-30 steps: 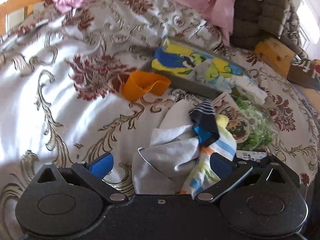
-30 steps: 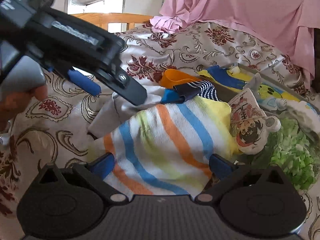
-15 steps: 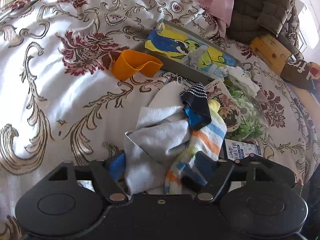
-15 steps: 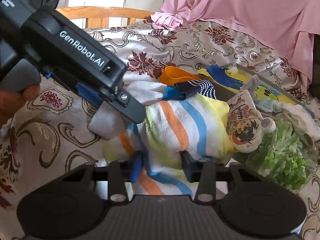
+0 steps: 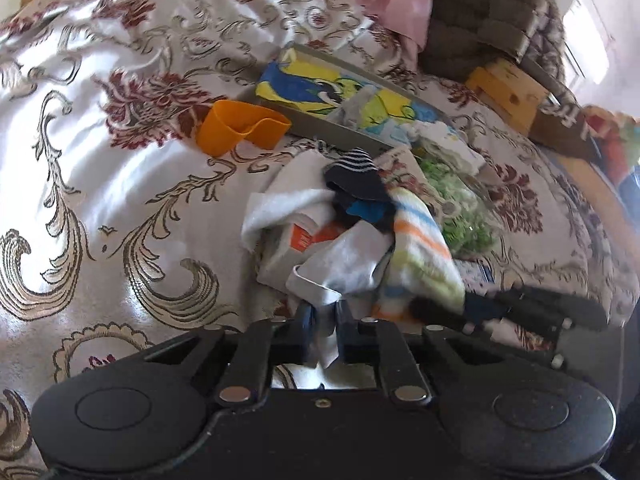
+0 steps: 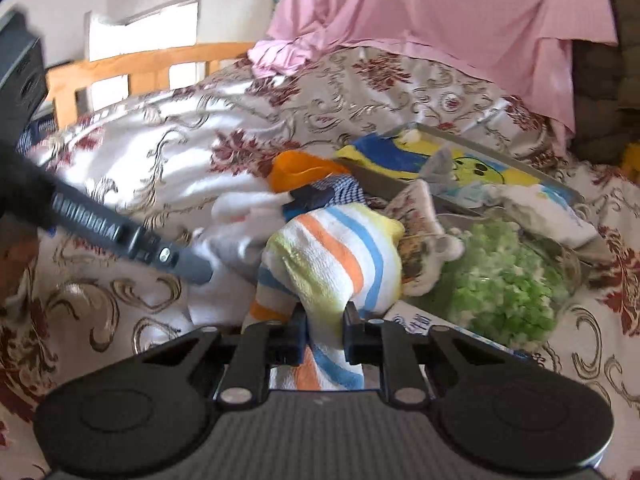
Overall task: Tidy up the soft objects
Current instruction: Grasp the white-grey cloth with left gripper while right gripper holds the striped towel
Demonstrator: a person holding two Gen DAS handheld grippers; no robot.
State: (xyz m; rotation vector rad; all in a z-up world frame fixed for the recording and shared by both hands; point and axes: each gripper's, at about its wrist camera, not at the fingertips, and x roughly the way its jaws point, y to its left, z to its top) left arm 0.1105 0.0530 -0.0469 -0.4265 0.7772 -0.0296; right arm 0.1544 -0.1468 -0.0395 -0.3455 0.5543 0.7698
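My left hand-held gripper (image 5: 323,318) has just closed on the grey cloth (image 5: 344,268) and my right hand-held gripper (image 6: 323,328) on the striped towel (image 6: 336,260), both low in the frame's centre. I should peel them apart slowly, so the dark sock (image 5: 356,184) on the pile above doesn't tumble onto the bed (image 5: 100,160).

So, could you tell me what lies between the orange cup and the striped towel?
In the left wrist view, a dark striped sock on white cloth lies between the orange cup and the striped towel.

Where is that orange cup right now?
In the left wrist view the orange cup lies on its side on the patterned bedspread, left of the grey tray, beyond the sock pile.
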